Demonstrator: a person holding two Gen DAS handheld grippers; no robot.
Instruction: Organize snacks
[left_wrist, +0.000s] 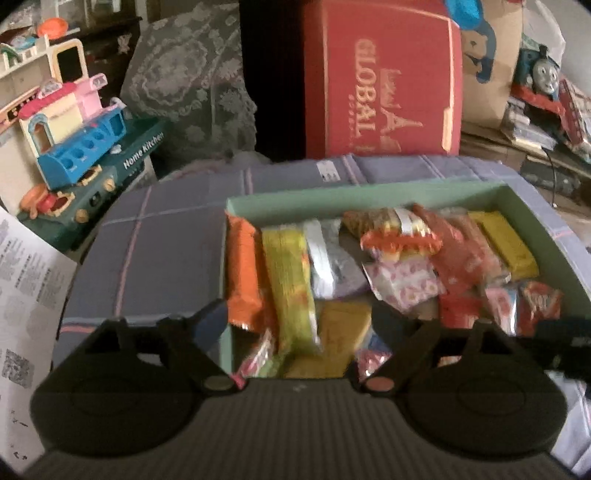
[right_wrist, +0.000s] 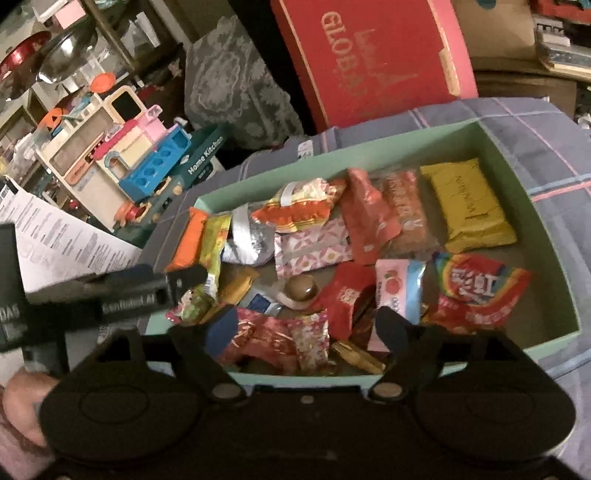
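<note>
Both grippers hovering over the near edge of the mint-green box (right_wrist: 546, 236), which is sitting on a plaid-covered surface (left_wrist: 166, 240); the snack packets are all lying loose inside the box

Left gripper (left_wrist: 299, 325): jaws standing spread, nothing pinched between them. Its fingers are straddling the left end of the box, where the orange bar (left_wrist: 242, 273) and the yellow-green bar (left_wrist: 291, 284) are lying side by side, long axes running away from the camera, roughly in line with the gripper's pointing direction. Both are sitting just ahead of the jaws

Right gripper (right_wrist: 306, 328): jaws likewise spread and empty. A pink-and-red foil packet (right_wrist: 280, 339) is lying directly between and below the fingers, long axis crosswise to the jaws. The yellow packet (right_wrist: 469, 206) is resting near the far right wall, well apart from either tool

Judgement: for the left-end bars the left hand is nearer, and since they lie lengthwise to it, closing across their narrow width looks workable without turning the wrist. The crosswise foil packet is looking harder for the right jaws unless rolled

Left-view frame is blurring; packet labels unreadable there
</note>
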